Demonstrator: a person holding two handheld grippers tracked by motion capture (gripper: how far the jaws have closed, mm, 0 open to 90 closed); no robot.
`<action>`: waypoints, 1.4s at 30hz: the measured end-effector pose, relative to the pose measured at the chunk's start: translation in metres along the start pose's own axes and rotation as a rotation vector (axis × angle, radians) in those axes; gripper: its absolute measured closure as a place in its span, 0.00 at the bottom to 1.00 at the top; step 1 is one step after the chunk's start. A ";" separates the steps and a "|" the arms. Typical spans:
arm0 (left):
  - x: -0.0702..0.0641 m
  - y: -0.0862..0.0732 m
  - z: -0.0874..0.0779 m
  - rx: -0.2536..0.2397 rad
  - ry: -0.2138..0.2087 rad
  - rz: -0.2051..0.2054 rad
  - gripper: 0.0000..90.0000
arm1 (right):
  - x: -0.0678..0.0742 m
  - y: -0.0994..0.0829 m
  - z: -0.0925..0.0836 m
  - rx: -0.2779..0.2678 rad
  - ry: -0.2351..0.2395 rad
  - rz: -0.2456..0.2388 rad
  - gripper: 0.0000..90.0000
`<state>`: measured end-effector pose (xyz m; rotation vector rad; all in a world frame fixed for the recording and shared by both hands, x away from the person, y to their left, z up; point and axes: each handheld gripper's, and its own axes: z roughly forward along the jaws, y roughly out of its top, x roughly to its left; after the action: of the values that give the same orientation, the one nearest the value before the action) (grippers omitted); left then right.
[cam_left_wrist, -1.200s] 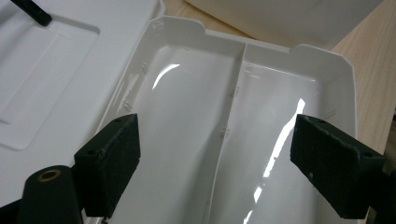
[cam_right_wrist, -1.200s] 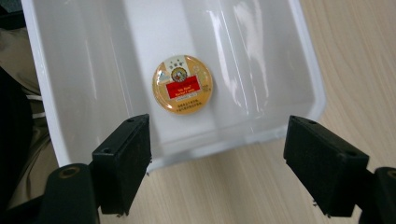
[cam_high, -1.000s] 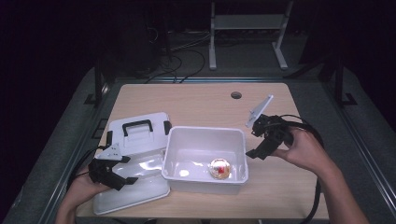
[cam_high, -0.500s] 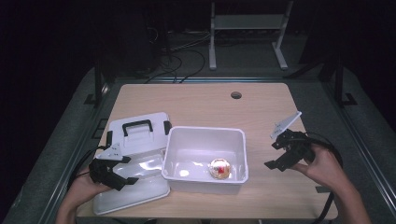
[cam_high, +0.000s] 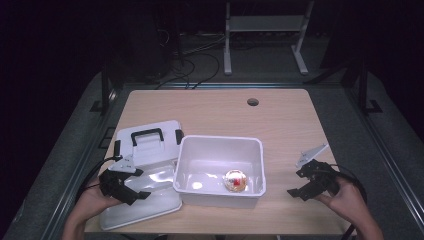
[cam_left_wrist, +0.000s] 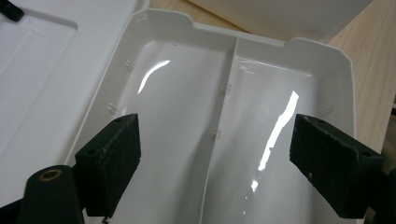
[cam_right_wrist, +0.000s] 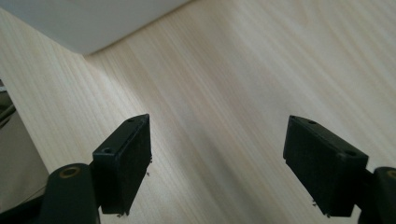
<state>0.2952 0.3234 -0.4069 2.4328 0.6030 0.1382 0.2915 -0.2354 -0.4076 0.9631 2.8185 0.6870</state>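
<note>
Dropping from beside the tub (cam_high: 219, 170) to the worktop's (cam_high: 280, 120) near edge, right tool (cam_high: 302, 186) spread, empty; left tool (cam_high: 131, 186) spread over tray (cam_high: 150, 210).

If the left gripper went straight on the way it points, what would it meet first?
Most likely the glossy white two-compartment plastic tray beneath the open left gripper, near its centre divider; depth is unclear.

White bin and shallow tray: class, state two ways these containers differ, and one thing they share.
The white bin is deep and undivided; the shallow tray has a central rib splitting it in two. The white bin holds a small round object; the shallow tray's visible compartments are empty. Both are glossy white plastic, resting on the table.
</note>
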 end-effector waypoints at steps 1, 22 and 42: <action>0.001 0.002 -0.002 -0.029 -0.038 -0.008 0.19 | 0.002 -0.004 0.006 0.001 -0.008 0.009 0.25; 0.005 0.007 0.007 0.171 -0.045 0.099 0.50 | 0.021 -0.024 0.021 -0.036 -0.028 0.032 0.24; 0.017 -0.001 0.020 0.274 -0.109 0.147 0.92 | 0.022 -0.026 0.022 -0.044 -0.021 0.032 0.24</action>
<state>0.3150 0.3208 -0.4244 2.7292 0.4160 -0.0189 0.2641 -0.2320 -0.4378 1.0047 2.7631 0.7352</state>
